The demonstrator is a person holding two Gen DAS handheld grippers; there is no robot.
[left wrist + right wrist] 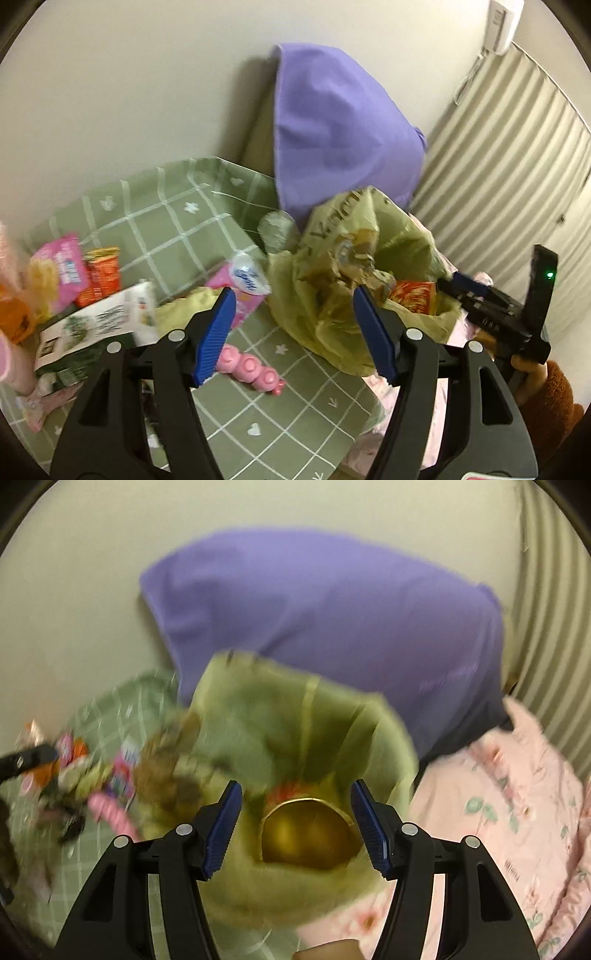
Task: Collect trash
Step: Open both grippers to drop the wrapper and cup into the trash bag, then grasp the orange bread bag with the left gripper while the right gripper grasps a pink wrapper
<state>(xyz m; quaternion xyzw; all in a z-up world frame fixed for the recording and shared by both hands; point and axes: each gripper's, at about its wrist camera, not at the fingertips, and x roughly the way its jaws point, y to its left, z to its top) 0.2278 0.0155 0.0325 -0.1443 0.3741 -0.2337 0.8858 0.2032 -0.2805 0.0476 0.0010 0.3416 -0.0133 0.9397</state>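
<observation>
One thin green plastic bag [343, 280] slumps open at the edge of the checked tablecloth [177, 221], wrappers inside. Light, limp and slippery, it is best pinched at the rim. Left gripper [295, 332] spread, empty. Right gripper [295, 827] spread over the bag mouth, gripping nothing.

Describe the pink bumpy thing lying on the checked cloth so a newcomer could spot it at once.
Start from the green checked cloth covering the surface left of the yellow-green plastic bag. Near its front, below the open left gripper, lies a row of small pink bottles joined side by side. Unlike the flat packets and box nearby, it is a knobbly string of rounded tops.
</observation>
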